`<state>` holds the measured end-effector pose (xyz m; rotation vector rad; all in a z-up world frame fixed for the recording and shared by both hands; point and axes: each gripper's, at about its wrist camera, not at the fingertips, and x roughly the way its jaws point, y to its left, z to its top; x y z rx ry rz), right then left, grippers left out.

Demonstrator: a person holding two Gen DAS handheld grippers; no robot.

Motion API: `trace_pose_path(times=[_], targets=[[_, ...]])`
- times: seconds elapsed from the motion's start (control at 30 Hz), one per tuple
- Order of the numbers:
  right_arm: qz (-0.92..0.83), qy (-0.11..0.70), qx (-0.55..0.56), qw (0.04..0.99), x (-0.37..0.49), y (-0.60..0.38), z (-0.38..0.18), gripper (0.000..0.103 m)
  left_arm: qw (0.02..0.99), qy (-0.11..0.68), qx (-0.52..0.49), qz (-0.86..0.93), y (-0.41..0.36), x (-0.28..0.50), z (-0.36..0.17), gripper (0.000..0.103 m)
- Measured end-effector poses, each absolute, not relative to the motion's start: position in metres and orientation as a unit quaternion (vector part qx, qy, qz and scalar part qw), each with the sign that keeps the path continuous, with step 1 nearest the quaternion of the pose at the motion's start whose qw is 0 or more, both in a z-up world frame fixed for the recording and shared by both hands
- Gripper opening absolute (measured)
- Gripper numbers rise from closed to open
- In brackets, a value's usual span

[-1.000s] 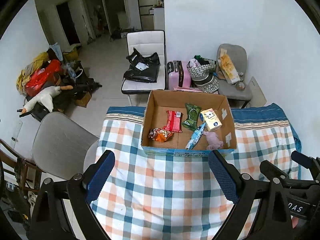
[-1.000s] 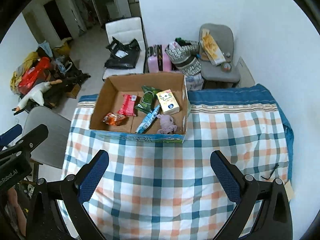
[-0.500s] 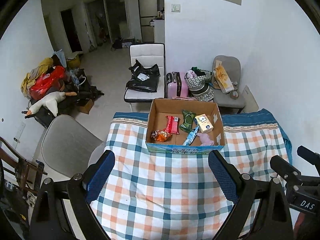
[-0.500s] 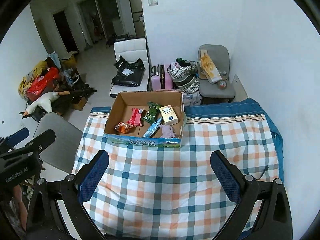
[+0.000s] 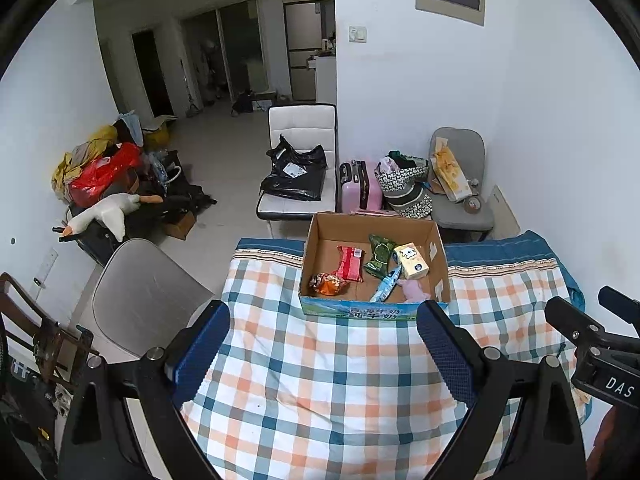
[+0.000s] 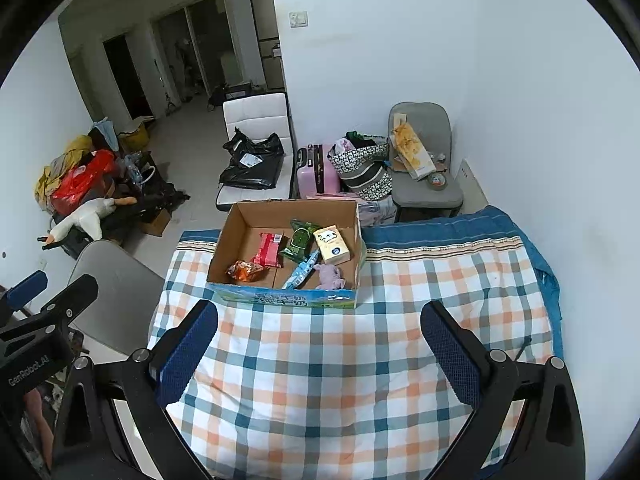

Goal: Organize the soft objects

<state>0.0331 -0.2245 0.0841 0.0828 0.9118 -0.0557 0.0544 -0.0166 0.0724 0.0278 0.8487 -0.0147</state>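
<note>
Left wrist view, box: cardboard box [image 5: 374, 264] open-topped, on far middle of table, blue printed front wall facing near.
Box contents: soft goods lie inside: red packet [image 5: 351, 263], green packet [image 5: 379, 254], tissue pack [image 5: 411, 260], orange snack bag [image 5: 326, 283], blue pouch [image 5: 386, 286], pink plush [image 5: 414, 290] at near right corner.
Surface: checked tablecloth [image 5: 320, 380] in orange, blue, white; blue striped band at far edge; near part bare.
Left gripper: left gripper [image 5: 322, 354] above near cloth, fingers spread wide, nothing between, well apart from box.
Right gripper: right gripper [image 6: 320, 354] same pose, fingers wide apart, holding nothing; its black body shows at right edge of left view.
Room: white walls, pale floor, doorways at far left.
Beyond table: white chair [image 6: 256, 120] with black bag [image 6: 252, 162], pink suitcase [image 6: 316, 170], patterned bag [image 6: 364, 170], grey chair [image 6: 424, 148] with paper bag.
Left side: grey chair back [image 5: 140, 296] just beside table; clutter pile with goose plush [image 5: 108, 212] by far left wall.
Obstruction: nothing lies between grippers and box.
</note>
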Motion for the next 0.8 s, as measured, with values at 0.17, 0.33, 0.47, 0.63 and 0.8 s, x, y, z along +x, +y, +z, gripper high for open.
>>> trace_pose_path(times=[0.17, 0.33, 0.47, 0.63, 0.8], targets=[[-0.032, 0.436, 0.036, 0.899, 0.0335, -0.2243, 0.0847, 0.103, 0.911, 0.411, 0.013, -0.008, -0.0166, 0.0539, 0.0730, 0.096], [-0.033, 0.433, 0.035, 0.900, 0.0327, -0.2210, 0.0849, 0.103, 0.912, 0.410, 0.010, -0.009, -0.0167, 0.0539, 0.0743, 0.096], [-0.033, 0.430, 0.036, 0.902, 0.0311, -0.2184, 0.0867, 0.103, 0.913, 0.409, 0.010, -0.010, -0.0168, 0.0537, 0.0775, 0.096], [-0.032, 0.426, 0.036, 0.903, 0.0280, -0.2176, 0.0891, 0.103, 0.912, 0.409, 0.009, -0.011, -0.0172, 0.0535, 0.0778, 0.096], [-0.033, 0.424, 0.032, 0.904, 0.0271, -0.2178, 0.0906, 0.103, 0.910, 0.413, 0.008, -0.013, -0.0171, 0.0542, 0.0820, 0.096]])
